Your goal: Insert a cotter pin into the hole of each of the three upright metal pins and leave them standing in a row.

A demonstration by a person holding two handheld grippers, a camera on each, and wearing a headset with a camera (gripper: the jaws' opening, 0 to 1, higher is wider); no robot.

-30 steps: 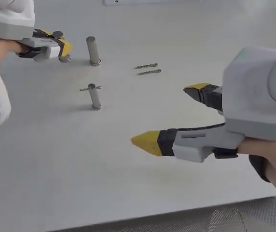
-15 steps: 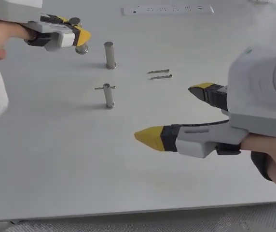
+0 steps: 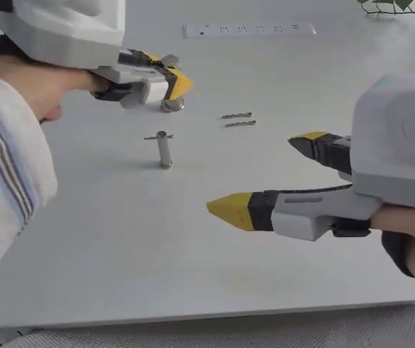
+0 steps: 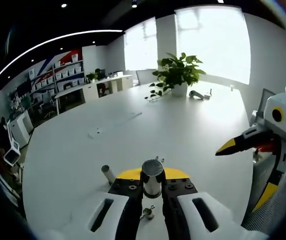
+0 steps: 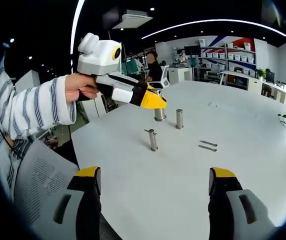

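Observation:
My left gripper (image 3: 170,71) is shut on a plain upright metal pin (image 3: 170,61) at the back left of the white table (image 3: 120,239); the pin (image 4: 152,177) stands between its jaws. Beside it stands a second plain pin (image 5: 179,118) (image 4: 107,174). Nearer me, a third pin (image 3: 164,148) stands with a cotter pin through its top. Two loose cotter pins (image 3: 238,119) lie side by side to the right. My right gripper (image 3: 269,174) hovers open and holds nothing, over the front right. The left gripper (image 5: 153,100) hides the held pin's top in the right gripper view.
A white power strip (image 3: 247,30) lies along the table's far side. The table's front edge (image 3: 215,313) runs below my right gripper. A potted plant (image 4: 178,75) stands on the far end of the table. Office shelves and desks lie beyond.
My left gripper has carried its pin to the right, closer to the other plain pin and the pinned one. The right gripper has stayed open in about the same place.

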